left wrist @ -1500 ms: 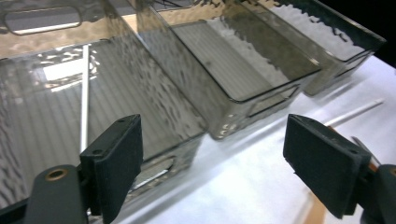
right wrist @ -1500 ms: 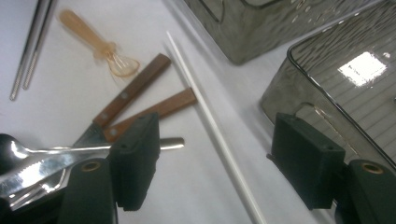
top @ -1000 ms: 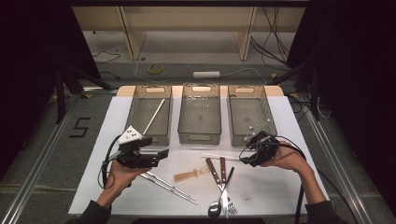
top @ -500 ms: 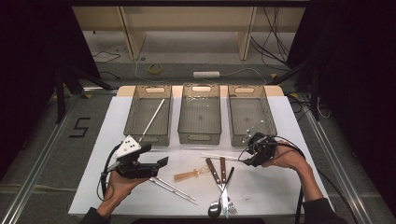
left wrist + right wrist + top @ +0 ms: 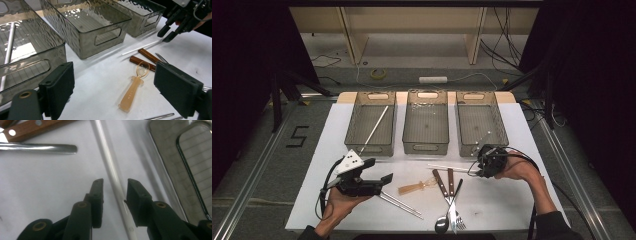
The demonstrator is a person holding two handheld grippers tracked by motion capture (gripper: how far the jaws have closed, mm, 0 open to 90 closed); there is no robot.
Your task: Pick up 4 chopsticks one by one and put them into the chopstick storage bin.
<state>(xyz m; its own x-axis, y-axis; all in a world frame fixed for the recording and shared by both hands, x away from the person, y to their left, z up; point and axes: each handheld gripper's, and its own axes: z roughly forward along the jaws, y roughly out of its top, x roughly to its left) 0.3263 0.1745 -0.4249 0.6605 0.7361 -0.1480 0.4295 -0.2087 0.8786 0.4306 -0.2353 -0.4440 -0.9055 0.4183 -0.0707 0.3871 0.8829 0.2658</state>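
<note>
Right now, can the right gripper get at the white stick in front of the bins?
Probably yes. The right gripper already straddles the white stick, its jaws have just been closing, a gap remains each side, and nothing blocks it.

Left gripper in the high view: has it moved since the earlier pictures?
Yes. The left gripper has drawn back toward the person, away from the left bin, and now sits nearer the table's front edge.

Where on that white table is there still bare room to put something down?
Bare patches: the left strip beside the left bin, the right strip beside the right bin, and the near right corner. Crowded: the near middle, around the amber spoon, wooden-handled cutlery and white stick.
</note>
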